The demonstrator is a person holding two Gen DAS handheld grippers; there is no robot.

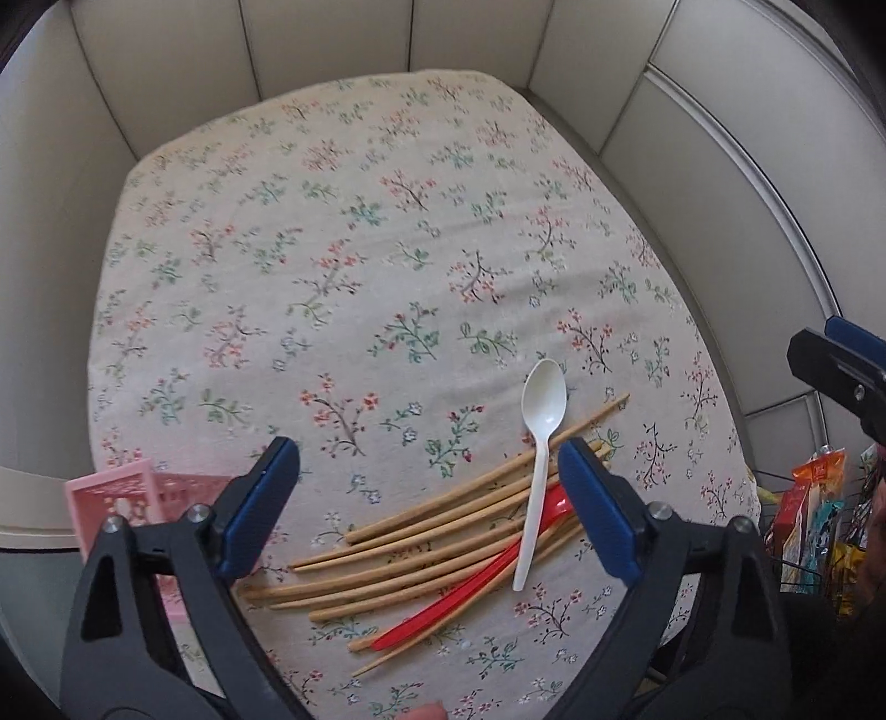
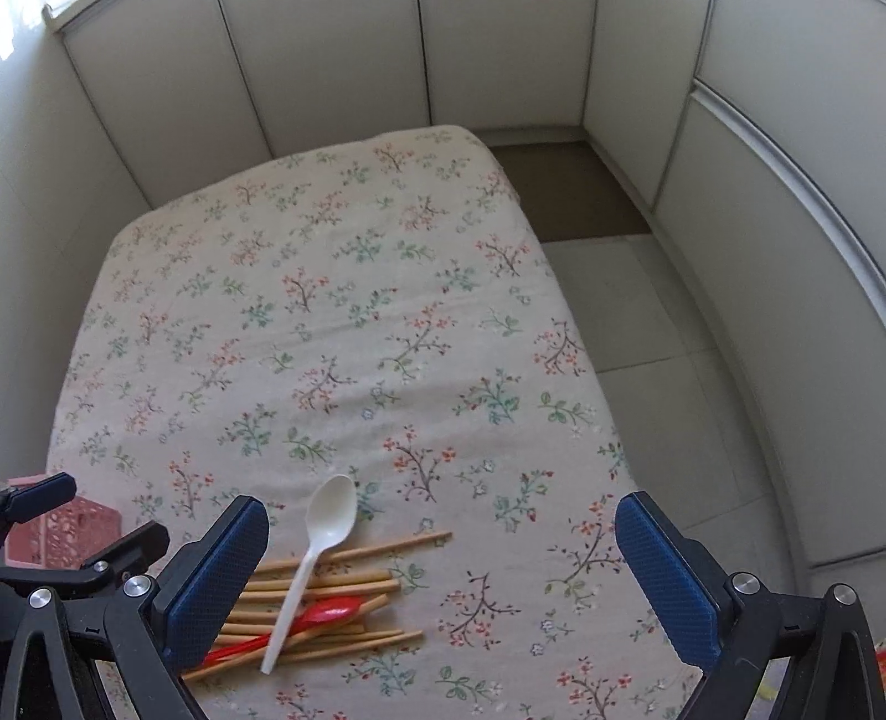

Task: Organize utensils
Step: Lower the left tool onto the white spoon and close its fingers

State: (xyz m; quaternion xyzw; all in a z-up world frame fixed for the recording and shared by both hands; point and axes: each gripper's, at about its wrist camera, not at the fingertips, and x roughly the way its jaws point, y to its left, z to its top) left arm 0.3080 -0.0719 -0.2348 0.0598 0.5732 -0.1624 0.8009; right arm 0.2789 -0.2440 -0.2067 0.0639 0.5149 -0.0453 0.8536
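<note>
A white plastic spoon [image 1: 540,459] lies across a pile of several wooden chopsticks [image 1: 421,554] and a red plastic spoon [image 1: 482,576] on the floral tablecloth [image 1: 354,277]. My left gripper [image 1: 429,515] is open and empty, hovering just above the pile. My right gripper [image 2: 443,581] is open and empty, to the right of the pile; its fingers also show at the right edge of the left wrist view [image 1: 836,371]. The same white spoon [image 2: 315,554], chopsticks [image 2: 332,603] and red spoon [image 2: 326,615] lie near its left finger. A pink perforated basket [image 1: 119,498] stands at the table's left.
The pink basket also shows in the right wrist view [image 2: 66,526], behind the left gripper's fingers [image 2: 39,498]. Cream panelled walls [image 1: 332,50] surround the table. Colourful snack packets [image 1: 814,509] hang off the right edge. Tiled floor [image 2: 664,343] lies right of the table.
</note>
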